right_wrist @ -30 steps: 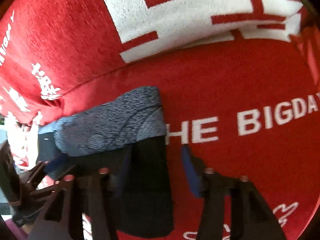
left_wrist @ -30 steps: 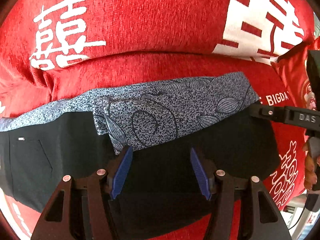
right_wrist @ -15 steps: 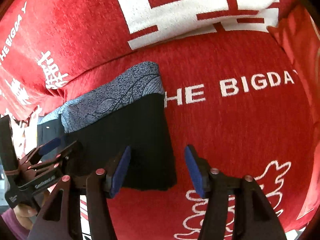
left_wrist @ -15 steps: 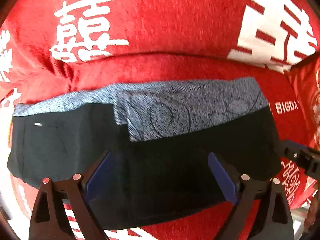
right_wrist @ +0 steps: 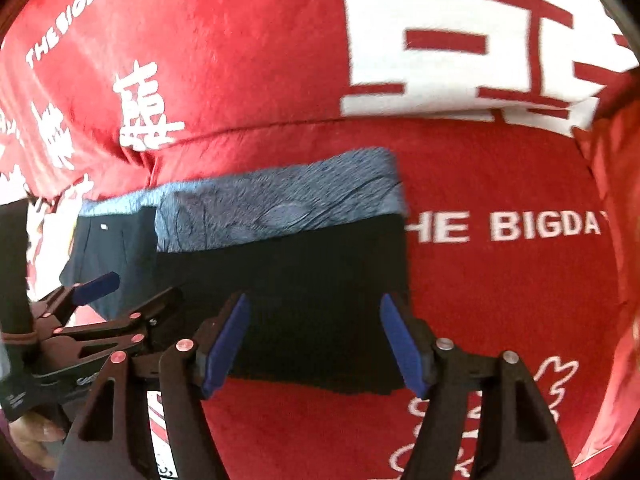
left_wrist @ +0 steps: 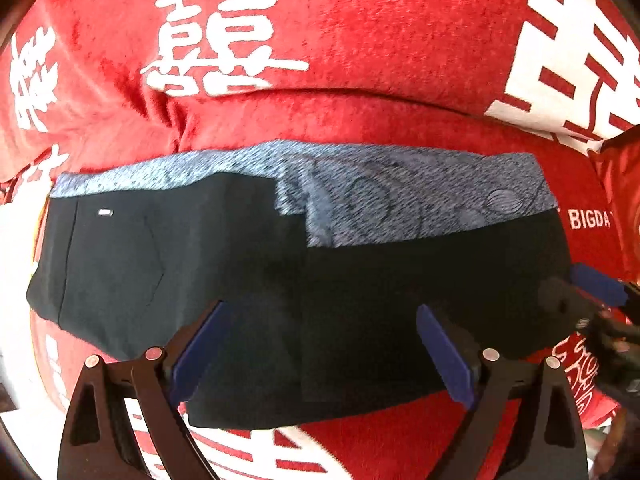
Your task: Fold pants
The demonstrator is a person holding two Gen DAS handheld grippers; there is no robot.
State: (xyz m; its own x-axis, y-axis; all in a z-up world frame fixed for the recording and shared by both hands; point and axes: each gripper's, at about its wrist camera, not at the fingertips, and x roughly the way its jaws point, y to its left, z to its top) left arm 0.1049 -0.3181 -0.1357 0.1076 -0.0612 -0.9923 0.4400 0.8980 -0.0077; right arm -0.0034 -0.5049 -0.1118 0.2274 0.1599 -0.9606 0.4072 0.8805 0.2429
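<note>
The folded black pants (left_wrist: 304, 280), with a grey patterned panel at 12 o'clock, lie flat on the red printed cover (left_wrist: 380, 40). The left gripper (left_wrist: 320, 348) stands released above their near edge, nothing between its blue pads. The right gripper (right_wrist: 316, 340), its jaws just opening, hovers empty over the pants' 3 o'clock end, seemingly clear of the cloth.

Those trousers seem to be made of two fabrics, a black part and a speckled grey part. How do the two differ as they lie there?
The black part is plain and dark and takes up most of the folded pants; the grey part is speckled with leaf outlines and shows only as a band. The black part lies nearest the open left gripper and open right gripper, the grey part along the far edge. The black part bears a small white tag; the grey shows none. Both lie flat on the red cover.
</note>
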